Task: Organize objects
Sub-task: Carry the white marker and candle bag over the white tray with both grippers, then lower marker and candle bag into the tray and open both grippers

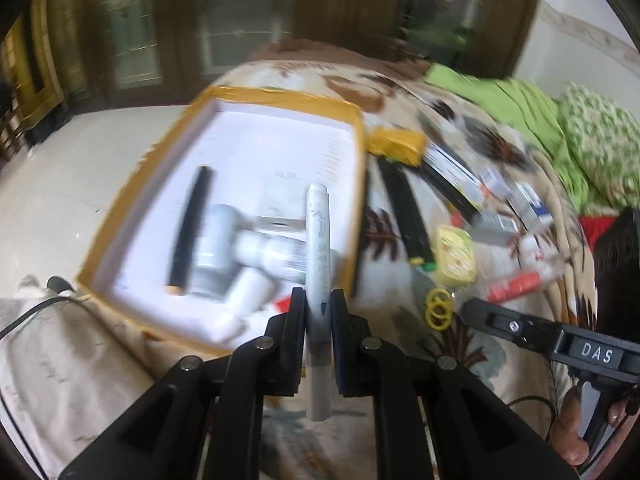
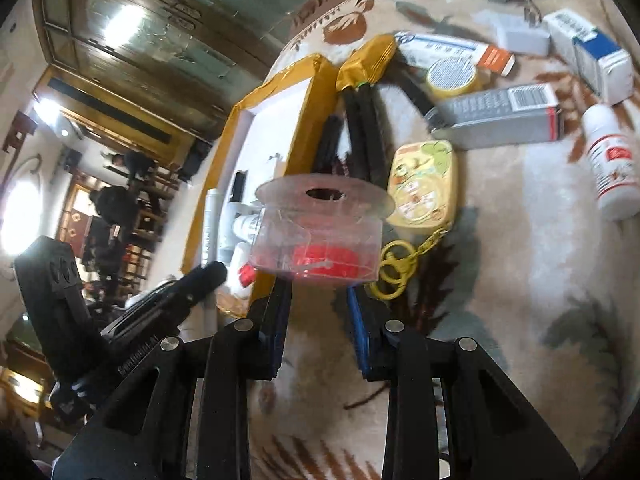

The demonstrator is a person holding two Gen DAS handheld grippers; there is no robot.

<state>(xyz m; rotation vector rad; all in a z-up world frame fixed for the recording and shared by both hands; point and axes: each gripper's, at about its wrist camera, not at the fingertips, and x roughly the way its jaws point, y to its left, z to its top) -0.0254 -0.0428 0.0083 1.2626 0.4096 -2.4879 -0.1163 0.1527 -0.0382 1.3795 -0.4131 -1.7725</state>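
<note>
Both jaws clamped: marker [image 1: 318,264], clear container [image 2: 320,236].

Both wrist cameras look steeply down, close over the patterned cloth [image 2: 520,280], sharing the yellow-rimmed box [image 1: 224,94] and scattered items

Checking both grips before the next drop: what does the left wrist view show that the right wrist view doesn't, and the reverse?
Left wrist only: the left gripper shut on a white marker, and green bedding.
Right wrist only: the right gripper shut on a clear spool holding red material.
Both: the yellow-edged box, the yellow tin, and yellow rings.
</note>
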